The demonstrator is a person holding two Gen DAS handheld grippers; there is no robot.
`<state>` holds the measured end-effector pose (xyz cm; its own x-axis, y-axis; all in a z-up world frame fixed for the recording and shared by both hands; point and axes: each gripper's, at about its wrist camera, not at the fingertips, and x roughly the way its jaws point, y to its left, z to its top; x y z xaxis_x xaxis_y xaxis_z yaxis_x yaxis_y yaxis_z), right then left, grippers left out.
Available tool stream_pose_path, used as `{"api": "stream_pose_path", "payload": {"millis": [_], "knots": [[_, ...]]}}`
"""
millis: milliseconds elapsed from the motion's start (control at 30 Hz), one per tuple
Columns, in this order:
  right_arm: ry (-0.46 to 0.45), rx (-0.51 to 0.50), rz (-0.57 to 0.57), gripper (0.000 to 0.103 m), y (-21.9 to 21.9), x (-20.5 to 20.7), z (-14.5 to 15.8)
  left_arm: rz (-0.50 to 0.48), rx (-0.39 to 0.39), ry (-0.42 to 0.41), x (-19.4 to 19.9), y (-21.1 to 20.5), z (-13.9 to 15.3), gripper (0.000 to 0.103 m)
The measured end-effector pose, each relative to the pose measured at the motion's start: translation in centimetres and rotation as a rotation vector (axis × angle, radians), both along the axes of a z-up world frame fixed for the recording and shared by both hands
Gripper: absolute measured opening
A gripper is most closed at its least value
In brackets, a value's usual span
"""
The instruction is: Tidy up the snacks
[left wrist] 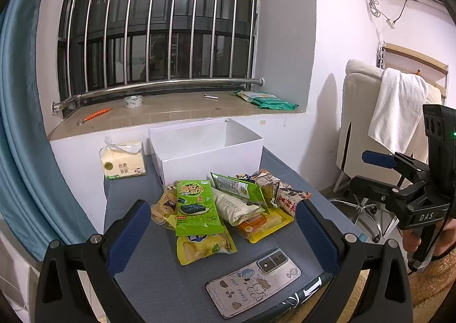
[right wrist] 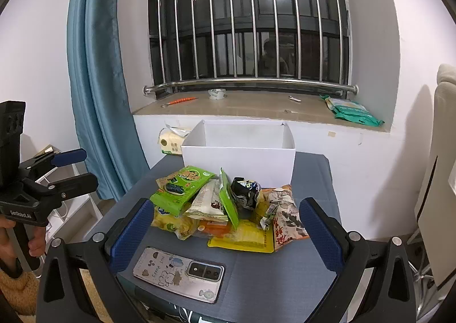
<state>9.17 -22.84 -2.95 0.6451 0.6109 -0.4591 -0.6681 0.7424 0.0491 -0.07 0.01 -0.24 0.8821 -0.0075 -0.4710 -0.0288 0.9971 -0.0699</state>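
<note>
The left gripper [left wrist: 223, 226] has its jaws wide apart, holding nothing; its blue pads [left wrist: 129, 233] are dimpled rubber on black frames. The right gripper [right wrist: 225, 233] has jaws equally wide apart and empty. Between each pair of jaws lies the snack pile [left wrist: 225, 207], a loose heap of crinkly foil and plastic packets in the middle of the grey ribbed surface [left wrist: 159, 288]: a flat green seaweed packet [left wrist: 196, 207] on top, a yellow pouch [left wrist: 203, 247] under it, a white wrapped bar [left wrist: 236, 206], and a red-and-white printed bag [right wrist: 286, 216]. A phone [left wrist: 252, 280] in a cartoon-printed case lies flat, nearer the cameras than the pile. Behind the pile stands an open white cardboard box [left wrist: 208, 152], rectangular and smooth.

The right wrist view alone shows a crumpled black packet [right wrist: 245, 192] in the heap. The left wrist view alone shows a white towel [left wrist: 397, 112] draped over a chair. Each view catches the other gripper at its edge, held level by a hand [left wrist: 421, 237] on the grip.
</note>
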Motion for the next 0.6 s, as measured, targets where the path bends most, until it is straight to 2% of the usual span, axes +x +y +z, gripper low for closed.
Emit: {"api": "stream_pose_path", "payload": {"millis": [600], "knots": [[0.002,0.001,0.007,0.103,-0.16,-0.03,0.02,0.0,0.005,-0.002,-0.05,0.0,-0.02,0.103]]}}
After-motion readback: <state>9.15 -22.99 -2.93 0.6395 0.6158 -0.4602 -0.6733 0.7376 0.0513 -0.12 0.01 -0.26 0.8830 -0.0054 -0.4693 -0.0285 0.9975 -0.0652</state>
